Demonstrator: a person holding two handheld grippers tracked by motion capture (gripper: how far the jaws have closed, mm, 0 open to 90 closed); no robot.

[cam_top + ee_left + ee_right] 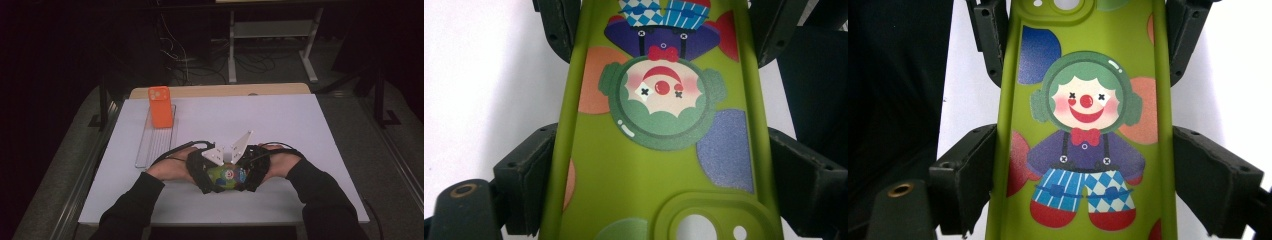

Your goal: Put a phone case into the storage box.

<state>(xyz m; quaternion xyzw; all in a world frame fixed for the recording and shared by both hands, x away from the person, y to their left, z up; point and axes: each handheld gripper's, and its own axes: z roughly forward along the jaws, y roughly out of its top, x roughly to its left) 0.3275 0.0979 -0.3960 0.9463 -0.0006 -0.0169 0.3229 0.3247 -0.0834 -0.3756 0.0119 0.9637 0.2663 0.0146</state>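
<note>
High view: green clown phone case (227, 176) clamped endwise between left gripper (200, 172) and right gripper (252, 172); no legible writing.

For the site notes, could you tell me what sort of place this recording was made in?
Probably a lab or workshop set up for recording: a white-topped table in a dark room, loose cables on the floor behind it, and a metal bench frame at the back.

Dark long sleeves (320, 197) covered both forearms; the black tongs (205, 172) carried grey three-cornered plates (241, 144) and black cables (172, 155).
</note>
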